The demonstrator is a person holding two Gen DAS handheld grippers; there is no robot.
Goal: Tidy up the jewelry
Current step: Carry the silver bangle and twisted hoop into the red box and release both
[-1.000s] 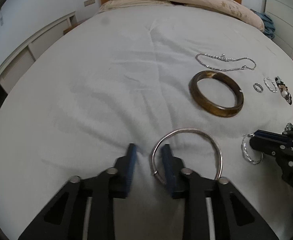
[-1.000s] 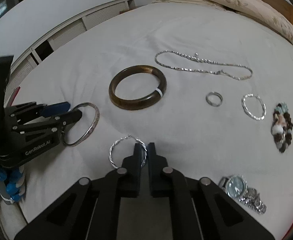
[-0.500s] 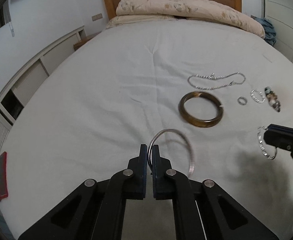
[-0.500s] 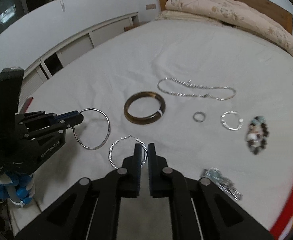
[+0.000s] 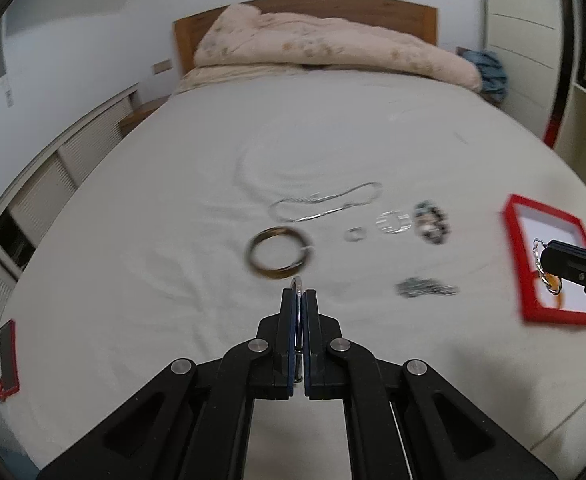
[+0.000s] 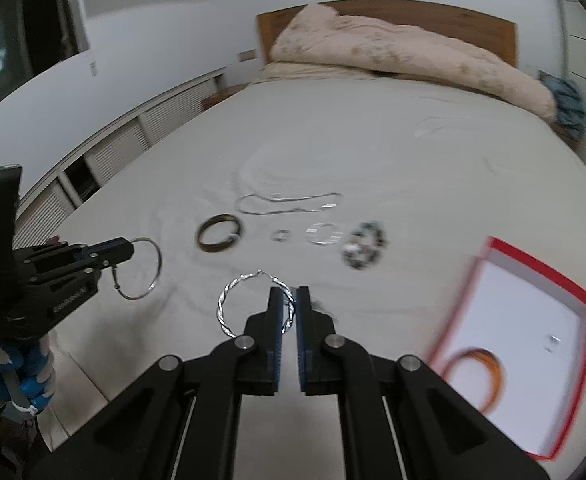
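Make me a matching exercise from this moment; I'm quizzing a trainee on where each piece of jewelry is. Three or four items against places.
Items:
1. plain silver hoop
2. twisted silver hoop
3. orange bangle
4. brown bangle

Places:
A. lying on the bed sheet
B. inside the red box
C. gripped by the right tool
D. gripped by the left tool

Pairs: 1-D, 2-C, 3-B, 4-A

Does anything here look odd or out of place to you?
Nothing looks broken or spilled. The jewelry simply lies loose on the bed sheet rather than in the red box. Each gripper holds a hoop in the air: the left gripper a plain silver hoop, the right gripper a twisted silver hoop.
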